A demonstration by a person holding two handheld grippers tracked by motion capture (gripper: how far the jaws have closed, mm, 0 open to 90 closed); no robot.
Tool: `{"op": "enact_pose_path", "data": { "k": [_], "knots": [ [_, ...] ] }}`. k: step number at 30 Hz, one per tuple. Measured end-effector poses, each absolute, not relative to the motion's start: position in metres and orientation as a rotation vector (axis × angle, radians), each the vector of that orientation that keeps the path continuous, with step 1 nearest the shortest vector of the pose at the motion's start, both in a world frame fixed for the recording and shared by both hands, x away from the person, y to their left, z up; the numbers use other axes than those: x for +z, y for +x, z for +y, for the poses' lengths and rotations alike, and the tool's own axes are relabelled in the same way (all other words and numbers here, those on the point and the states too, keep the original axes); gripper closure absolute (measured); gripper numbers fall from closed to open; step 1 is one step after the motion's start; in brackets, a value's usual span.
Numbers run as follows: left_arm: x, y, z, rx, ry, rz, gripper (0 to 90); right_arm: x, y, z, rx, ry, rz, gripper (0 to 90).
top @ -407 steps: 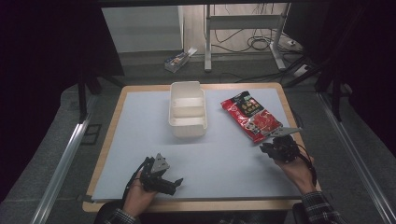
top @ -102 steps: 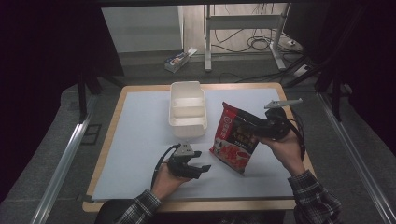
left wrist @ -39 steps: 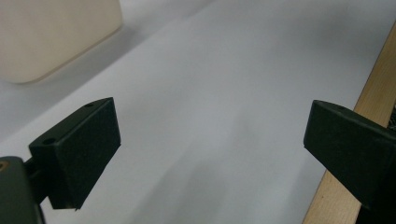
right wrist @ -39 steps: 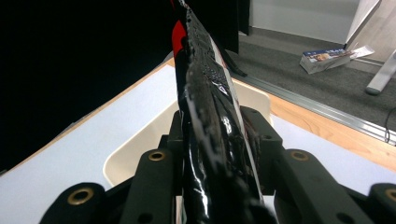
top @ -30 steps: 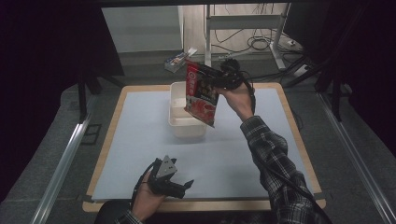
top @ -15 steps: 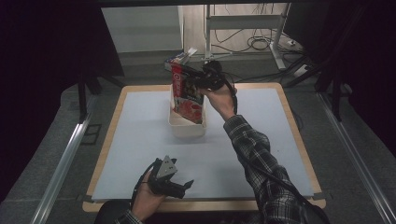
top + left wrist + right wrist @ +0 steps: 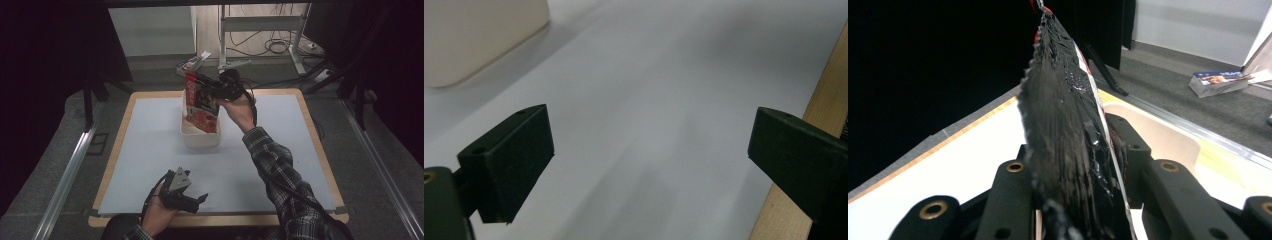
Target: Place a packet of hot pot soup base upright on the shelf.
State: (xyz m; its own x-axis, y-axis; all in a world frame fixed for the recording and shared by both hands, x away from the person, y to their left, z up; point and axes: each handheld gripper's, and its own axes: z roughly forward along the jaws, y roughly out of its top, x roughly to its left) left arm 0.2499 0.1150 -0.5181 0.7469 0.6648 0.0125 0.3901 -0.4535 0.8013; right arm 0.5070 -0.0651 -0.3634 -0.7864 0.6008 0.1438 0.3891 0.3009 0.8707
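Jaws of the right gripper clamp a red snack bag upright over the white bin, while the left gripper rests spread and empty on the table.

A wooden-edged table with a pale blue-grey top stands on grey carpet; darkness closes in at both sides; beyond the far edge, a small printed box lies on the floor near white metal desk legs; tangled cables sprawl over lighter flooring.
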Motion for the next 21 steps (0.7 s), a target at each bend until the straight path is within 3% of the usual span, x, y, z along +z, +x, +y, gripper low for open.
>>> {"op": "enact_pose_path", "data": {
  "k": [7,12,21],
  "knots": [
    [-0.518,0.250,0.115,0.415,2.103,0.791,4.2,-0.371,0.504,-0.067,1.469,0.909,2.370,66.9],
    [-0.518,0.249,0.114,0.417,2.100,0.790,4.2,-0.396,0.506,-0.061,1.415,0.925,2.389,66.4],
    [-0.519,0.250,0.113,0.416,2.106,0.789,4.4,-0.407,0.513,-0.081,1.371,1.011,2.350,66.0]
  ]
}}
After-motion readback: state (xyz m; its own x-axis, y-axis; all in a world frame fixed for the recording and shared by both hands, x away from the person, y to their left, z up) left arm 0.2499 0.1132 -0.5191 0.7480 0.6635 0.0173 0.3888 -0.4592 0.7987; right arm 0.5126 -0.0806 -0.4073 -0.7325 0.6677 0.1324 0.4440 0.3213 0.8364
